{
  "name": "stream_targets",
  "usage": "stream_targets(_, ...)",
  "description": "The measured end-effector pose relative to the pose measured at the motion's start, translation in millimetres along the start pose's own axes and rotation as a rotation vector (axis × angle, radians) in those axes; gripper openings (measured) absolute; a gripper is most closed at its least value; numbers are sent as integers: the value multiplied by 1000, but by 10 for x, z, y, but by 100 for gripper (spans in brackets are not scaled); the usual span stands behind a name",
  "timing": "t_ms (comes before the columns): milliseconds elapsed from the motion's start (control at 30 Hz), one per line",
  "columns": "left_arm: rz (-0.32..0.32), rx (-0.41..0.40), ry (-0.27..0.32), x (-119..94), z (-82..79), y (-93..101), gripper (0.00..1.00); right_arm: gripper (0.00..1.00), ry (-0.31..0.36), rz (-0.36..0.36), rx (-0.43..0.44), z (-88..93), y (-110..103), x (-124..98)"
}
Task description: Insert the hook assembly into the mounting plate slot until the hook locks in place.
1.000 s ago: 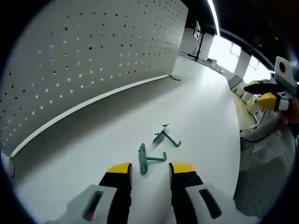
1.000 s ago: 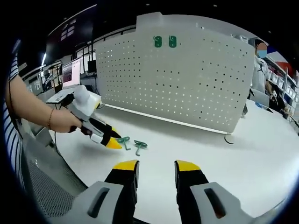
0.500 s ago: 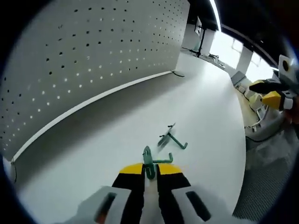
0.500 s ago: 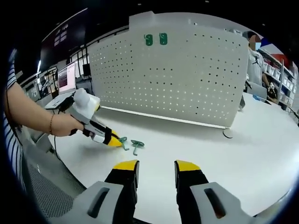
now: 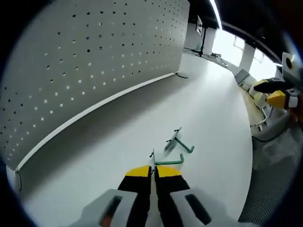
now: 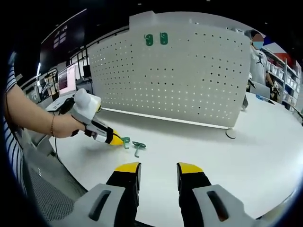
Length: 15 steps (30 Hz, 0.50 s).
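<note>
Left gripper [image 5: 152, 169]: jaws clamped on the plate end of the near green hook [image 5: 166, 162] on the white table [image 5: 208, 118]; we see it at the left of the right gripper view too [image 6: 113, 140].
Second hook [image 5: 179, 143]: loose, just beyond the held one.
Pegboard [image 6: 180, 85]: upright behind; two green hooks already hang [image 6: 156, 39] near its top.
Right gripper [image 6: 156, 169]: jaws apart, empty, well apart from the hooks.
Our advice: we judge the grip thin; lift squarely, prongs toward the holes.
</note>
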<state>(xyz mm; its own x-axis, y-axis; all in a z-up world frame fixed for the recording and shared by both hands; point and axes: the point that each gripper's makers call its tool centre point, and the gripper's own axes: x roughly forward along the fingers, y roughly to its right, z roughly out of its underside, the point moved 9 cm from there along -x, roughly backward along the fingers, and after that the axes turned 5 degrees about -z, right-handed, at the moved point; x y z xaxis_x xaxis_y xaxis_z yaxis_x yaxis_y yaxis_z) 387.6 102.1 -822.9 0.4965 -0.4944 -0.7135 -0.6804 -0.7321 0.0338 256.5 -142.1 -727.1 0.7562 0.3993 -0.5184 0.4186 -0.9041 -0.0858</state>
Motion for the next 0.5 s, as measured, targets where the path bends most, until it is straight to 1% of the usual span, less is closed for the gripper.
stream_targets(100, -3, 8, 6, -20, -12, -2, 2, 27, -1, 1, 6, 3, 5, 1)
stream_targets(200, 2, -1, 8, -37, -30, -9, 2, 27, -6, 1, 8, 7, 5, 3)
stream_targets(267, -9, 26, 7, -64, -49, -10, 2, 27, -6, 2, 5, 6, 8, 4)
stream_targets(333, -12, 43, 2, -91, -62, -14, 2, 27, -8, -4, 20, 11, 10, 2)
stream_targets(500, -18, 4, 26, -222, -133, -51, 1, 27, -11, -11, 20, 6, 4, 6)
